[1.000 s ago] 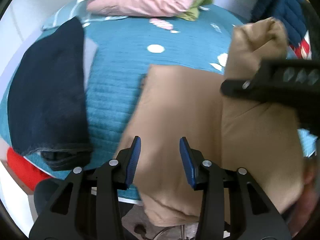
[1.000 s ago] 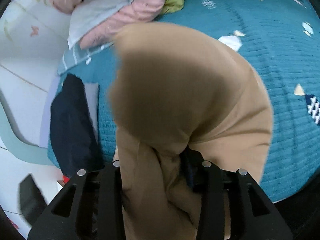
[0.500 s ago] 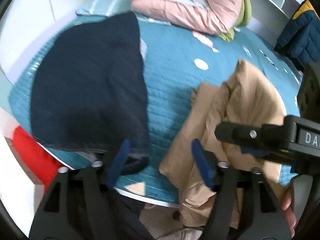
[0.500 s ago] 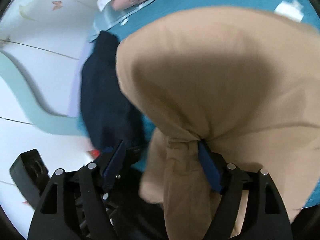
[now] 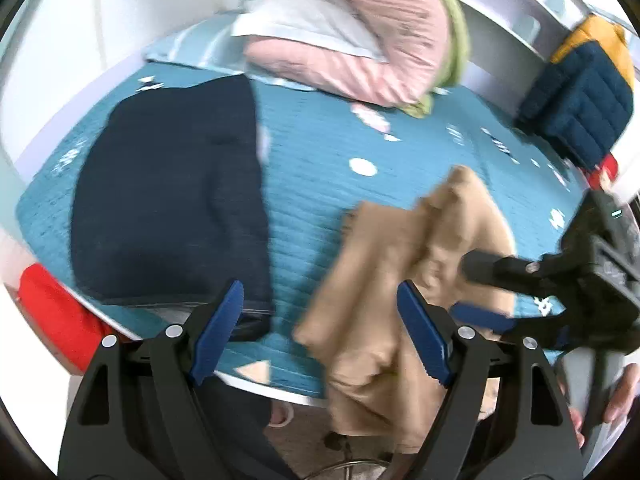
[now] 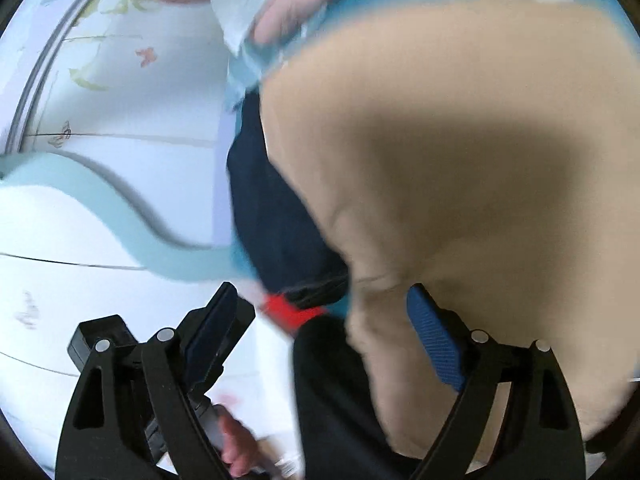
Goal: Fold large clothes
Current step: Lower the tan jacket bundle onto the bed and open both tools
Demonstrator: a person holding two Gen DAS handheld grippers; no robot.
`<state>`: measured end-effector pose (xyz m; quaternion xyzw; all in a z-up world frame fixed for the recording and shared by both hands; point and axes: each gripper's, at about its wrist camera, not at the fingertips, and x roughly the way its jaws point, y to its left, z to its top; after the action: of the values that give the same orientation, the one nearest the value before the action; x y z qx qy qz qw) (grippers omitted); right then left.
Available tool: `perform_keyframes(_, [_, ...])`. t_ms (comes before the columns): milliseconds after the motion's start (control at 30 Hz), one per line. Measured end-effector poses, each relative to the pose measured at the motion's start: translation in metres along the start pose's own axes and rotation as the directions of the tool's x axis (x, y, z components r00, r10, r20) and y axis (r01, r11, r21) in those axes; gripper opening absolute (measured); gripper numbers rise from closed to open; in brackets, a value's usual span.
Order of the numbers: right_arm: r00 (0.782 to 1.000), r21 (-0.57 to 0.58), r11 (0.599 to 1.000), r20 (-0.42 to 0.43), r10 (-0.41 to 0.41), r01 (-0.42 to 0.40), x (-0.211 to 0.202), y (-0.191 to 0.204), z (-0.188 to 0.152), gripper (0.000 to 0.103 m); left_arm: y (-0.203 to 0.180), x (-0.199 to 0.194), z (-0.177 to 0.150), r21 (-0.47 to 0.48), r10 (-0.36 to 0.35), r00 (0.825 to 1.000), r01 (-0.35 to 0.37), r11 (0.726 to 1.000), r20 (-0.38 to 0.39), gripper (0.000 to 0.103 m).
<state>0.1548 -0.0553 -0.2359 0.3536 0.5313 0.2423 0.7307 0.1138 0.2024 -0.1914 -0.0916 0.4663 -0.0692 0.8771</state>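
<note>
A tan garment (image 5: 404, 264) lies bunched at the near edge of the teal bed (image 5: 320, 184) and hangs over it. It fills the right wrist view (image 6: 480, 152), blurred. My left gripper (image 5: 320, 328) is open and empty, above the bed edge between the tan garment and a folded dark navy garment (image 5: 172, 192). My right gripper (image 6: 324, 328) is open, its right finger against the tan cloth; in the left wrist view it (image 5: 480, 292) sits at the garment's right side.
A pink jacket with a white and green pile (image 5: 360, 40) lies at the far side of the bed. A navy and yellow puffer jacket (image 5: 580, 96) hangs at the right. A red item (image 5: 56, 320) sits below the bed edge at left.
The right gripper opened and let go of the tan garment, which dropped onto the bed edge. The left gripper opened wider and drew back left, bringing the navy garment into view.
</note>
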Motion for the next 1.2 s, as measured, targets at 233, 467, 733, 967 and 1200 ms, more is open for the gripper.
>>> perform_keyframes(233, [0.895, -0.160, 0.894, 0.237, -0.377, 0.419, -0.061, 0.005, -0.031, 0.043, -0.067, 0.037, -0.021, 0.131, -0.129, 0.981, 0.147, 0.980, -0.142, 0.066])
perform_keyframes(467, [0.866, -0.154, 0.852, 0.087, -0.493, 0.500, -0.012, -0.039, -0.054, 0.032, -0.055, 0.102, -0.044, 0.119, 0.063, 0.953, -0.028, 0.992, -0.297, 0.035])
perform_keyframes(733, [0.786, -0.246, 0.752, 0.084, -0.612, 0.612, 0.071, -0.041, -0.050, 0.030, -0.028, 0.125, -0.038, 0.052, 0.041, 0.958, -0.027, 0.998, -0.284, 0.035])
perform_keyframes(967, [0.865, -0.208, 0.840, 0.161, -0.476, 0.501, -0.009, -0.010, -0.038, 0.021, -0.069, 0.049, -0.011, 0.159, 0.015, 0.985, 0.013, 0.987, -0.171, 0.027])
perform_keyframes(1200, [0.839, -0.165, 0.834, 0.258, -0.479, 0.526, -0.014, -0.006, 0.034, 0.021, -0.118, 0.078, 0.067, 0.155, -0.071, 0.993, 0.086, 0.984, -0.099, 0.028])
